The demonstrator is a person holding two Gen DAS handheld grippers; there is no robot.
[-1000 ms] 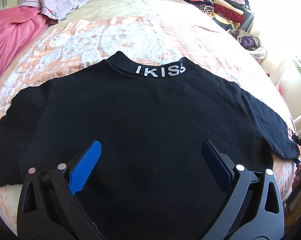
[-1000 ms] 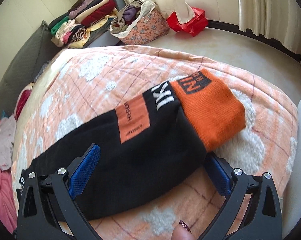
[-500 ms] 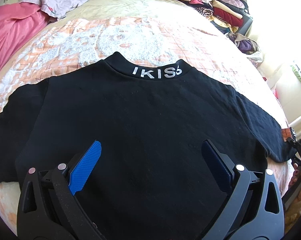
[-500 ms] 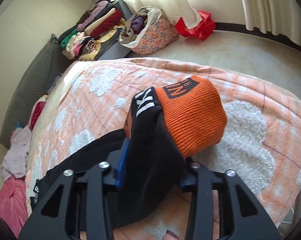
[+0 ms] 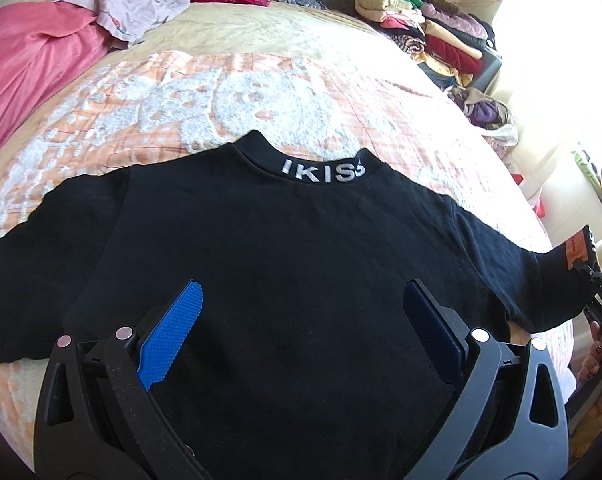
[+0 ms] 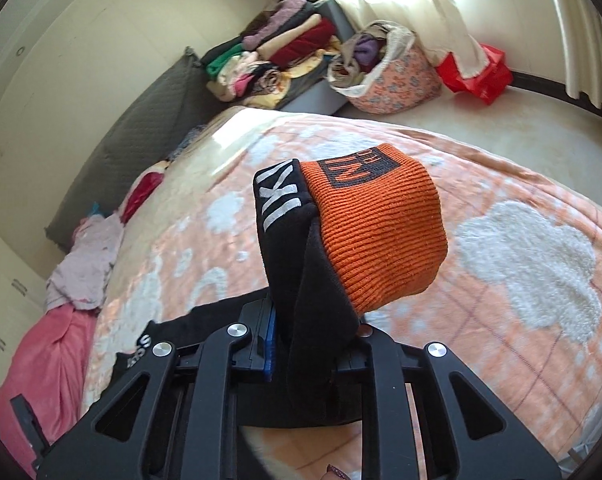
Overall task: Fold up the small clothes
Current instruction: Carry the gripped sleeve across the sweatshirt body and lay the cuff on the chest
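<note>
Pink bedding (image 5: 29, 76) was bunched at the far left of the bed, clear of the work area. Black sweatshirt (image 5: 285, 264) lay flat, back up, on the orange-and-white blanket (image 5: 229, 96), collar away from the operator. Left gripper (image 5: 301, 332) hovered over the lower body panel, jaws wide, gripping nothing; probably placed to pin the cloth. Right gripper (image 6: 313, 344) was clamped on the right sleeve (image 6: 301, 280) just behind the orange cuff (image 6: 381, 232), lifted off the blanket, likely for folding inward.
</note>
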